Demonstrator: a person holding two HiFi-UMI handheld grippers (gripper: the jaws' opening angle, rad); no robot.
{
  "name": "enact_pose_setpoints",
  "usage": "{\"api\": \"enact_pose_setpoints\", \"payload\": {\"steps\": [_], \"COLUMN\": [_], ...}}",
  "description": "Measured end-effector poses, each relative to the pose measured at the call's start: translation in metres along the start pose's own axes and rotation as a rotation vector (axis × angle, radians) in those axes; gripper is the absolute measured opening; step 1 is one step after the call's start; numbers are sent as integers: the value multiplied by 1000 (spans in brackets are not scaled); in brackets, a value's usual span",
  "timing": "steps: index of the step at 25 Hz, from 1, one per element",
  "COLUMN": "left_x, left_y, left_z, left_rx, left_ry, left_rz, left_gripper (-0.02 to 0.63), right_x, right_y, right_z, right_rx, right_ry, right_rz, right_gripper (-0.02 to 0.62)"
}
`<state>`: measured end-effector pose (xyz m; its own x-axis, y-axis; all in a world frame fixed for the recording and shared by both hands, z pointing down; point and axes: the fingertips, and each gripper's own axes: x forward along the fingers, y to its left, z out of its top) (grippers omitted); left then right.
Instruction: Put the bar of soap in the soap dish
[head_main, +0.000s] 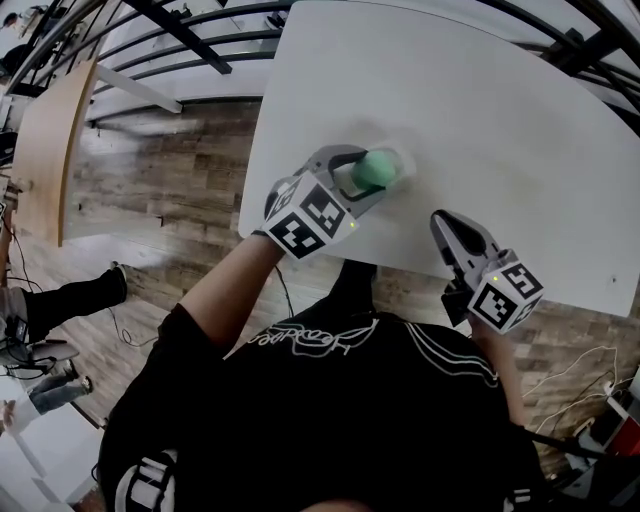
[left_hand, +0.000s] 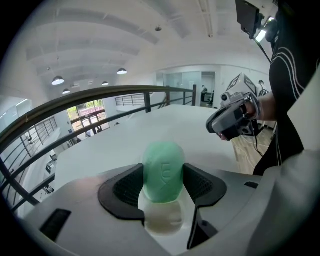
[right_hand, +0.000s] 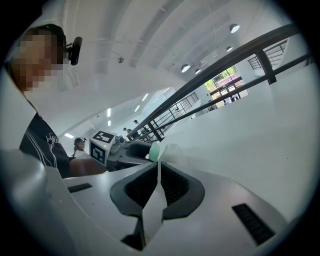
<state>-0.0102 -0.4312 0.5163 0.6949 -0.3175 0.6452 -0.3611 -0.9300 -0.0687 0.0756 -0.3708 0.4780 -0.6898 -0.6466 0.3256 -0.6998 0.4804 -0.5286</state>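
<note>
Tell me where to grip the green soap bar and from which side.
Pinch the green soap bar across its narrow edges at mid-height, coming from the person's side, as the left gripper does. It stands on end, stamped broad face towards that gripper, so its pads meet both edges.

soap (left_hand: 162, 171): pale mint green all over, as I see it on my feed
soap dish (left_hand: 161, 222): see-through, with a milky white tint
table (head_main: 500, 120): plain white, no pattern that I can make out
left gripper (head_main: 365, 178): light grey shell
left cube (head_main: 305, 220): black-and-white square markers
right gripper (head_main: 447, 224): the same light grey
right cube (head_main: 507, 292): black-and-white squares too
pads (right_hand: 172, 186): black and finely ribbed
floor (head_main: 170, 180): I read brown wood planks in mixed tones
shirt (head_main: 330, 430): black with thin white line print
railing (left_hand: 75, 97): dark, near black
</note>
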Motion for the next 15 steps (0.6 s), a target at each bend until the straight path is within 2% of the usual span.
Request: {"api": "enact_pose_setpoints", "payload": {"steps": [8,15], "left_x": [4,9], "left_y": [-2,-4], "left_z": [-4,-7], "left_rx": [22,15], "left_ry": [26,51], "left_rz": [-5,-60], "left_gripper": [259,259], "right_x": [1,0], "right_y": [2,0], "right_z": [-4,-10], "right_rx": [7,19], "right_ry": [5,14], "right_rz": [7,5], "right_gripper": [26,25]}}
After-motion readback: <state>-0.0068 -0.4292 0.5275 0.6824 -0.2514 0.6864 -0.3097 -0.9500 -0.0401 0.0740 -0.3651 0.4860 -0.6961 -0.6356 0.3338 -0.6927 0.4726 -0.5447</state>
